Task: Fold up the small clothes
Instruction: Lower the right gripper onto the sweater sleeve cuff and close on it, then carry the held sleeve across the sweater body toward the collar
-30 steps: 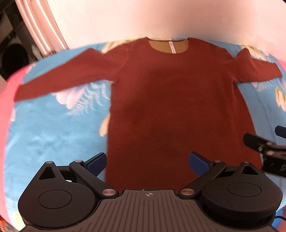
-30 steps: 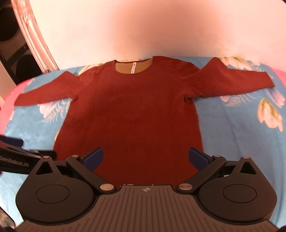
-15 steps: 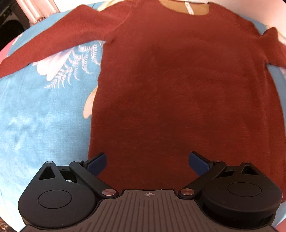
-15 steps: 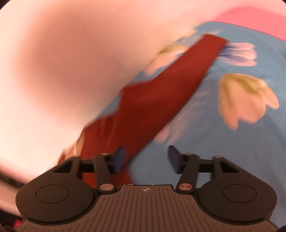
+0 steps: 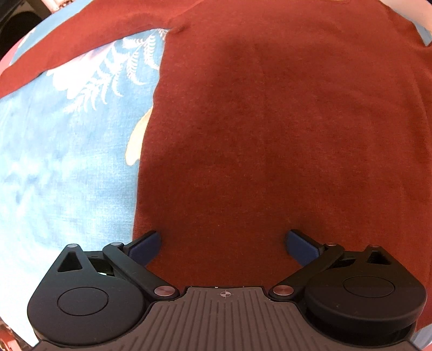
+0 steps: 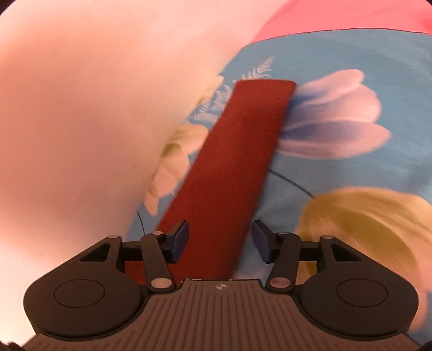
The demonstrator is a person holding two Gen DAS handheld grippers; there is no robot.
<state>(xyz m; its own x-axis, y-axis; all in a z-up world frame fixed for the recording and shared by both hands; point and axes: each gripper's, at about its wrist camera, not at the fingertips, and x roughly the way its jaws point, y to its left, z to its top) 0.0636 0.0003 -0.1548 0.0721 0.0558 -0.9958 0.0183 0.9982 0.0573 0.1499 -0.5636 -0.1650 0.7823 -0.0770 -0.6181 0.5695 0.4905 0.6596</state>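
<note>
A rust-red long-sleeved sweater lies flat on a blue flowered sheet. My left gripper points straight down over the sweater's lower left part, jaws wide open, nothing between the pads. In the right wrist view the sweater's sleeve runs away from me to its cuff. My right gripper hovers over this sleeve, half open and opening. The sleeve lies between and below the blue fingertips, which do not press it.
A pale wall rises close on the left of the right wrist view. A pink edge borders the sheet beyond the cuff. Bare sheet lies left of the sweater's body in the left wrist view.
My left gripper has dropped closer to the sweater. My right gripper has swung from the sweater's hem over to the right sleeve, rolled, and narrowed its jaws.
</note>
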